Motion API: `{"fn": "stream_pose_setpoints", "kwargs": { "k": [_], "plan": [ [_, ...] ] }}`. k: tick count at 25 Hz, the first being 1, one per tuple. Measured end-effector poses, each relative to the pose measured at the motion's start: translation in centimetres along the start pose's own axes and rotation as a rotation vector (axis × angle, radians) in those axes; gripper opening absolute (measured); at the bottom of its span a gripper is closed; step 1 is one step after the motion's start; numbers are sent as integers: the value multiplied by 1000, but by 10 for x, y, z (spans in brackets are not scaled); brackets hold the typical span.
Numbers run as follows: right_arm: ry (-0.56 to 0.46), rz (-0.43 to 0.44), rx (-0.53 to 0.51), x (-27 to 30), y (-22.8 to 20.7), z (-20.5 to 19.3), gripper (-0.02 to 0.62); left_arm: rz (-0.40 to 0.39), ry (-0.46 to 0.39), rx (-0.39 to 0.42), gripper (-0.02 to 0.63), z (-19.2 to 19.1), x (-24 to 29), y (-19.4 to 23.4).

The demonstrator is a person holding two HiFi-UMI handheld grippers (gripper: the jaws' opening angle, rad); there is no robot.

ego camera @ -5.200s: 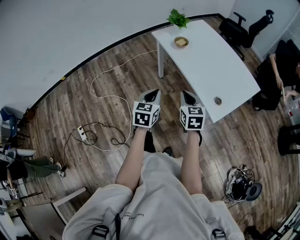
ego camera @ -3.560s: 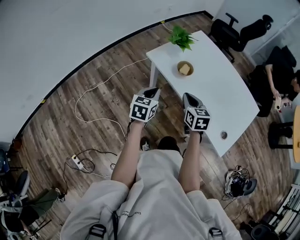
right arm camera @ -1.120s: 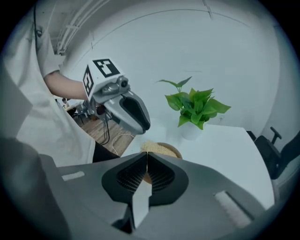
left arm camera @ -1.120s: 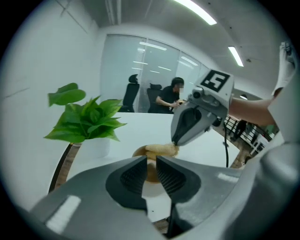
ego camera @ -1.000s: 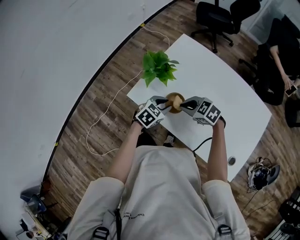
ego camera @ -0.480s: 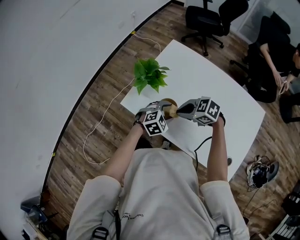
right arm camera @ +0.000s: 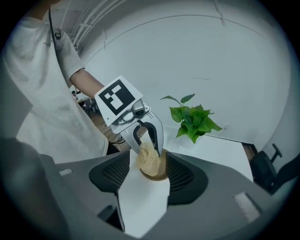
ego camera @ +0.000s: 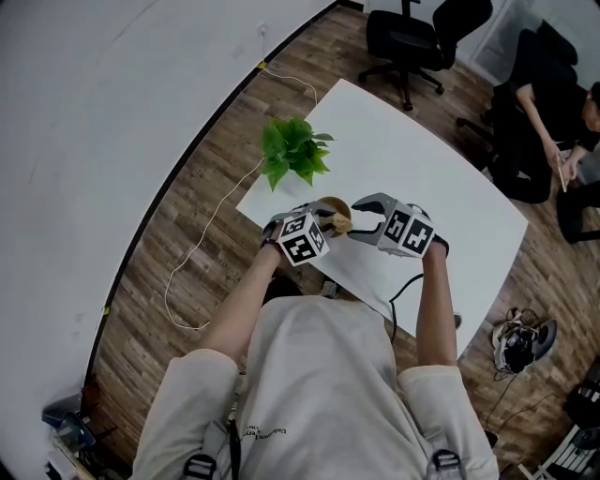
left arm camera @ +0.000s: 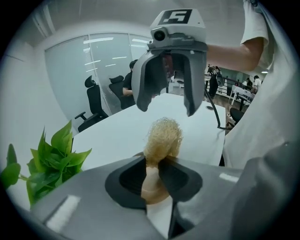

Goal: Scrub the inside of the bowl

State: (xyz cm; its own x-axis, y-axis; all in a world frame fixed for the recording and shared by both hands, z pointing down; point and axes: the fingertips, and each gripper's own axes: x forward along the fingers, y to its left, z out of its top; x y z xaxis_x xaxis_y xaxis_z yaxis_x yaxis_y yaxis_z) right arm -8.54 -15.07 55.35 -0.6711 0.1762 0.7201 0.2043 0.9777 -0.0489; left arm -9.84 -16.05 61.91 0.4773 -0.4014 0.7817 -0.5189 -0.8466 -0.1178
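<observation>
A small tan bowl (ego camera: 327, 203) stands near the corner of the white table (ego camera: 422, 187), with a pale fibrous scrubber (ego camera: 340, 223) sticking up out of it. My left gripper (ego camera: 327, 218) reaches over the bowl (left arm camera: 152, 187), its jaws nearly together on the scrubber (left arm camera: 162, 135). From the opposite side my right gripper (ego camera: 360, 217) faces it, open. In the right gripper view, the wide jaws of the right gripper (right arm camera: 149, 162) flank the bowl (right arm camera: 157, 176) without touching it, and the left gripper (right arm camera: 146, 140) pinches the scrubber (right arm camera: 147, 158).
A green potted plant (ego camera: 293, 150) stands at the table corner just beyond the bowl. Black office chairs (ego camera: 412, 28) and a seated person (ego camera: 553, 103) are past the table's far side. A white cable (ego camera: 202, 244) lies on the wood floor.
I have walked up to the table and brought both grippers to the bowl. In the last second the left gripper settled over the bowl and the right drew close.
</observation>
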Motion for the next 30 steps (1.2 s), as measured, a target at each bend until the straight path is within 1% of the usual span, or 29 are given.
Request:
{"fn": "stream_pose_setpoints", "kwargs": {
  "k": [1,2,5,6,7,9,11,14,15,16,17,19,20,21,22,24,26,28,30],
  "plan": [
    [17,-14,-34,1,2,2,279,-4,6,-7,84,-1,0,0],
    [39,-27,-72,4,4,3,288,-7,5,-13,84,-1,-1,1],
    [121,-44,-160,23,10,-2,283,-11,-13,-25,84,8,-3,0],
    [140,-53,-177,28,11,-5,238,-16,-13,-21,84,11,-3,-2],
    [150,-63,-184,33,11,-7,164,-24,-8,-14,84,12,-2,-4],
    [146,-67,-167,36,12,-8,134,-42,0,-8,95,9,-2,-8],
    [128,-68,-133,35,12,-10,127,-46,-4,-28,116,2,-4,-8],
    [76,-108,-65,22,4,-14,126,-11,9,-71,117,-21,-10,-1],
    [38,-133,-29,16,0,-14,126,10,4,-113,117,-31,-13,4],
    [-8,-163,13,11,-5,-13,126,40,-12,-182,115,-41,-18,11],
    [-58,-193,60,7,-9,-12,126,74,-40,-280,113,-52,-24,21],
    [-145,-243,148,4,-13,-10,126,129,-116,-533,91,-73,-34,40],
    [-171,-266,181,4,-14,-10,126,134,-154,-656,89,-81,-35,46],
    [-185,-289,208,6,-15,-12,124,115,-185,-756,89,-87,-34,48],
    [-193,-315,232,8,-17,-13,124,79,-212,-828,89,-88,-30,48],
    [-214,-357,281,14,-20,-13,124,6,-257,-924,90,-86,-21,48],
    [-237,-368,330,21,-19,-12,123,-18,-298,-1024,89,-86,-13,53],
    [-236,-369,365,28,-15,-14,124,-42,-320,-1115,89,-90,-4,55],
    [-237,-381,394,33,-15,-17,124,-69,-312,-1144,91,-92,4,54]
  ]
}}
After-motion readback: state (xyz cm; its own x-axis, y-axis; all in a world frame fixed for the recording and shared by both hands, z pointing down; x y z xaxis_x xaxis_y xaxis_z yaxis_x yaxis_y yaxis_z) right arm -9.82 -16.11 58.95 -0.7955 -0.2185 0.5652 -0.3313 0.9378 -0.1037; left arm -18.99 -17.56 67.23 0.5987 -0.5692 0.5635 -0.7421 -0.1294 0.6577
